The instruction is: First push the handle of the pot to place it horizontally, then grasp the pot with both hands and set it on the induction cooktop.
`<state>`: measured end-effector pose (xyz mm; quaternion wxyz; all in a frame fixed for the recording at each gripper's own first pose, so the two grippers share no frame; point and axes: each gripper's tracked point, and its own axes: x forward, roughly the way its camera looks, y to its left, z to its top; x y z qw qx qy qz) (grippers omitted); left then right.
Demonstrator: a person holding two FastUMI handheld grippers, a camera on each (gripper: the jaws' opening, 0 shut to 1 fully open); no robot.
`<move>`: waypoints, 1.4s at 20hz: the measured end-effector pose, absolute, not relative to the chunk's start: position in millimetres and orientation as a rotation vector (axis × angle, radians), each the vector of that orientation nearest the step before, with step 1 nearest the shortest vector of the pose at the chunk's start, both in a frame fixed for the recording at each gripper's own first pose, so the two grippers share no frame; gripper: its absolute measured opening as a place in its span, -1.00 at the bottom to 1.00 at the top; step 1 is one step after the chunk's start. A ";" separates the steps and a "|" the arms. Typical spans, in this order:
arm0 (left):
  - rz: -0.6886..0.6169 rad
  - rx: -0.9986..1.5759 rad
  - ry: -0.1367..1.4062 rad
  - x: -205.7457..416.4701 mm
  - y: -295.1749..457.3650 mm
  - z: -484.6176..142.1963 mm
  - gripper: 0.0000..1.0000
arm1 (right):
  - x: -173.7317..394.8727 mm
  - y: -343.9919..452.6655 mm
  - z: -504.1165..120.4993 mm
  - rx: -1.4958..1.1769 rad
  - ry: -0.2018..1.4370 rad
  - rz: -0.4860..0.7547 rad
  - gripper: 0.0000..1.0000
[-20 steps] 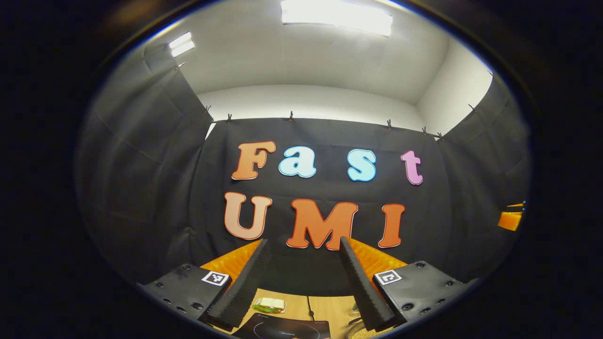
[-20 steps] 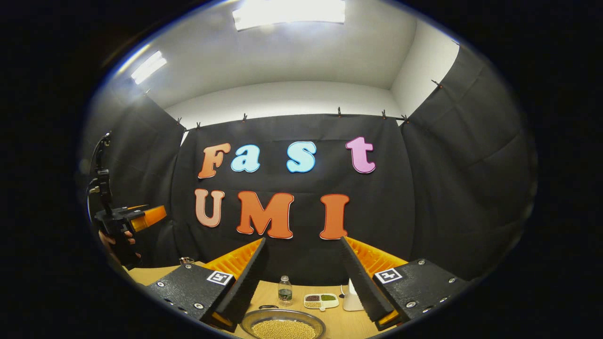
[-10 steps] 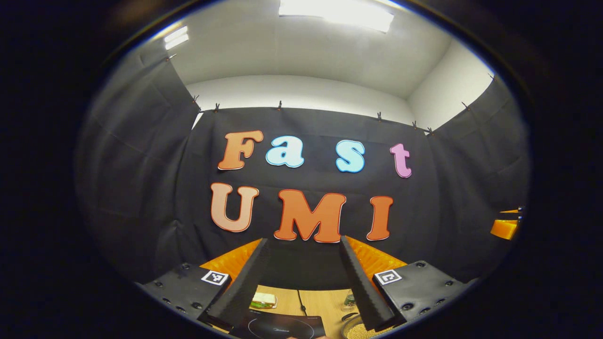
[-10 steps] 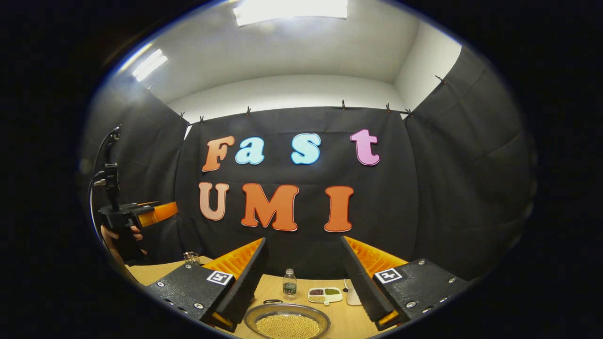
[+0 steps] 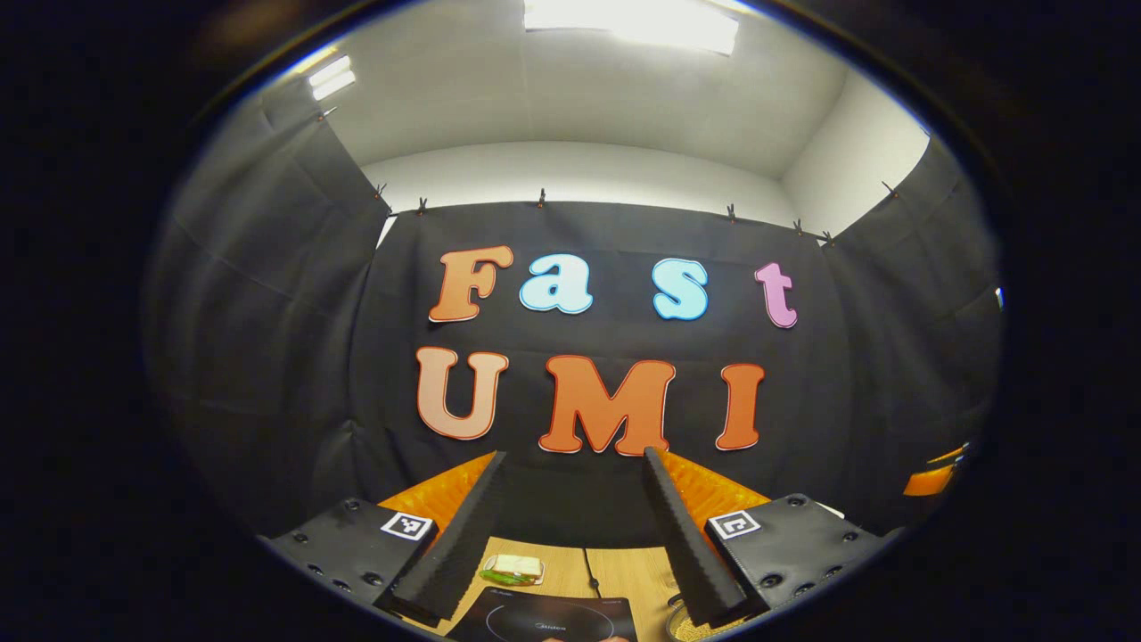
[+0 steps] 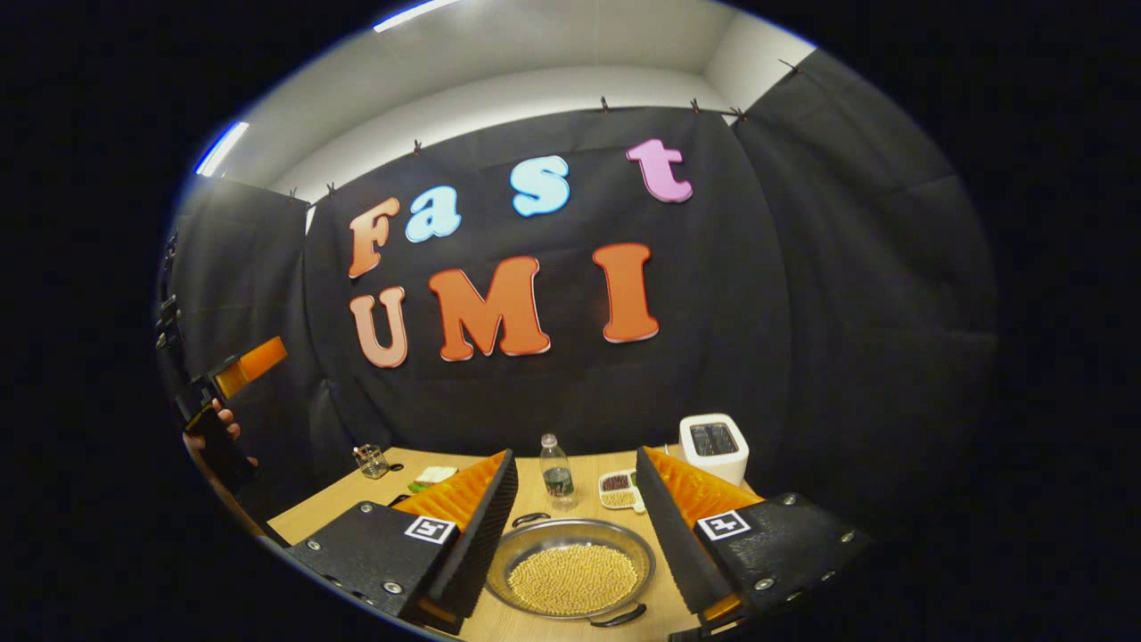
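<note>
Right gripper [image 6: 570, 464] is up off the table [image 6: 339, 499], fingers spread wide with nothing between them. Just beyond and below, seen through the gap, the pot [image 6: 570, 571] sits flat on the wood, a shallow metal pan full of pale round beans; one dark handle [image 6: 619, 615] lies at the near rim and the other at the far rim. Behind the pot stand a small water bottle [image 6: 557, 468] and a divided dish of grains [image 6: 619, 486]; a white toaster [image 6: 713, 446] is further right, a glass jar [image 6: 370, 459] far left. Left gripper [image 5: 570, 464] is likewise raised, fingers wide apart and holding nothing. Below it lies the black induction cooktop [image 5: 544, 620], with the pot's rim just to its right at the view's lower edge. A wrapped sandwich [image 5: 515, 566] lies past the cooktop. In the right gripper view the left gripper is held aloft by a hand [image 6: 209, 428] at far left.
</note>
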<state>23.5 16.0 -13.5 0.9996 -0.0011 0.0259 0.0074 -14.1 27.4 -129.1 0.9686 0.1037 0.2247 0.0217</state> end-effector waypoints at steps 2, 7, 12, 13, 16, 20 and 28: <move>0.013 0.003 0.054 23.6 14.8 -15.2 0.93 | -11.0 28.2 -149.7 0.267 0.509 0.028 0.46; 0.014 0.005 0.069 25.9 15.3 -25.1 0.93 | -25.6 43.7 -189.2 0.337 0.614 0.033 -0.14; 0.011 0.002 0.097 30.9 14.3 -39.1 0.94 | -50.8 45.3 -231.8 0.417 0.726 0.042 -0.80; 0.012 0.004 0.102 31.3 15.3 -41.8 0.94 | -55.3 48.2 -238.8 0.448 0.749 0.049 -0.83; 0.011 0.014 0.109 32.4 14.0 -45.7 0.94 | -64.0 54.0 -257.1 0.522 0.802 0.064 -0.99; 0.002 0.029 0.111 31.7 12.5 -48.8 0.93 | -75.5 66.1 -279.6 0.604 0.870 0.072 -1.00; 0.006 0.062 0.161 29.6 19.0 -68.8 0.93 | -99.0 67.4 -329.2 0.663 1.018 0.043 -1.00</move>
